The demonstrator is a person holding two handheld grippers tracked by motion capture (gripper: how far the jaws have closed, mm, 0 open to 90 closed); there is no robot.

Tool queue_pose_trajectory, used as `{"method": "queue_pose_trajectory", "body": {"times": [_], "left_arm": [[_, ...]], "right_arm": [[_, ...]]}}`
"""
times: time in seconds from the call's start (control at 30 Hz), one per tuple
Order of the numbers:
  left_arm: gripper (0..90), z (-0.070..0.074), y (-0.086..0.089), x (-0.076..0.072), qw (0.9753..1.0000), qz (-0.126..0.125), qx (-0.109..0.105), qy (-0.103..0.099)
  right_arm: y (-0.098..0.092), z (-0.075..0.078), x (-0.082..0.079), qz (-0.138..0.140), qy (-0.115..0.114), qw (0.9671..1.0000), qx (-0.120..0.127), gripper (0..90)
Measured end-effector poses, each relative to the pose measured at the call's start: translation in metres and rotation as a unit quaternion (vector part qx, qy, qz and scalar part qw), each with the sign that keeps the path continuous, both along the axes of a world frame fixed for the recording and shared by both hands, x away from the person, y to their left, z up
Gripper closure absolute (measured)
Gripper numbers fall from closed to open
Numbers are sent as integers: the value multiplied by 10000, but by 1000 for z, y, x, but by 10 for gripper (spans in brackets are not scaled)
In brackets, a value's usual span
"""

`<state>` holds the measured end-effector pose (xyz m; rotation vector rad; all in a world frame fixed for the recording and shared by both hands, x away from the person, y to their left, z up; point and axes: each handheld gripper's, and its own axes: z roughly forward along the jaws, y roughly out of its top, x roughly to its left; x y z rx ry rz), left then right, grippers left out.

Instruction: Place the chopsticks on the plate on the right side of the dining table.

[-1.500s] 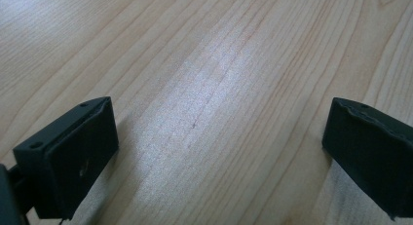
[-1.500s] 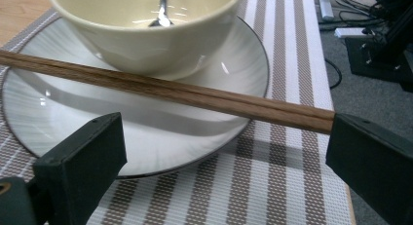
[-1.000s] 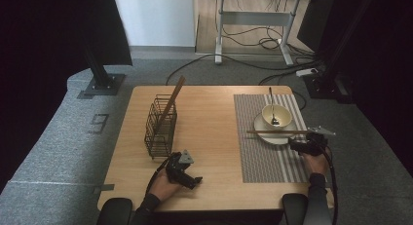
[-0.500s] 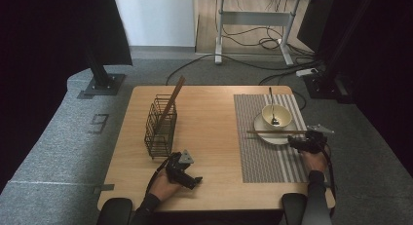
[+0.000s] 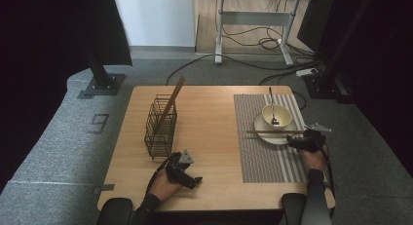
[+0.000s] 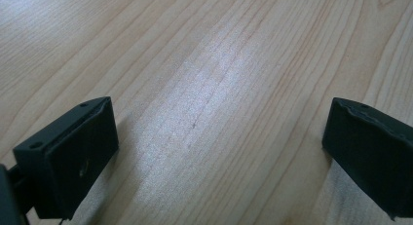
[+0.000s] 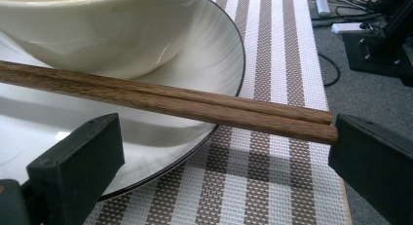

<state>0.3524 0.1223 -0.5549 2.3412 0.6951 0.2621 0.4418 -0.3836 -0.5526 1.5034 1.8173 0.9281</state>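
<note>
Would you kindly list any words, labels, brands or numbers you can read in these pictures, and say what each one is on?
"9": a mark shaped like this digit, on the grey floor left of the table; possibly only tape.
Nothing to read on the chopsticks, bowl, plate, striped placemat, wire basket, left gripper or right gripper.

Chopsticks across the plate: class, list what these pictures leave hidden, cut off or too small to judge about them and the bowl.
- Chopsticks: far ends cut off by the right gripper view's left edge.
- Bowl: inside cut off by that view's top edge.
- Utensil in the bowl: too small in the high view to identify.
- Right gripper: jaws open; contact with the chopstick tips unclear.
</note>
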Motion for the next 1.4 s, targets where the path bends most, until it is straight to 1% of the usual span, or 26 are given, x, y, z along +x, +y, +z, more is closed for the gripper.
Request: {"method": "queue_pose_trajectory", "body": {"times": [0.3, 0.37, 0.47, 0.57, 0.77, 0.97, 1.4], "left_arm": [[0, 0, 0, 0, 10000, 0, 0, 0], [0, 0, 0, 0, 10000, 1, -2, 0], [0, 0, 0, 0, 10000, 0, 0, -1], [0, 0, 0, 0, 10000, 0, 0, 0], [0, 0, 0, 0, 10000, 1, 1, 0], [0, 0, 0, 0, 10000, 0, 1, 0], [0, 0, 0, 0, 10000, 0, 0, -1]], "right_arm": [[3, 1, 1, 107, 8, 9999, -12, 0], [4, 1, 1, 62, 7, 9999, -80, 0], [2, 3, -2, -10, -27, 10000, -54, 0], [1, 4, -5, -14, -32, 10000, -27, 0], [3, 3, -6, 49, -7, 10000, -64, 0], [4, 4, -7, 81, -12, 10000, -32, 0], [5, 4, -7, 122, 9, 9999, -42, 0]]}}
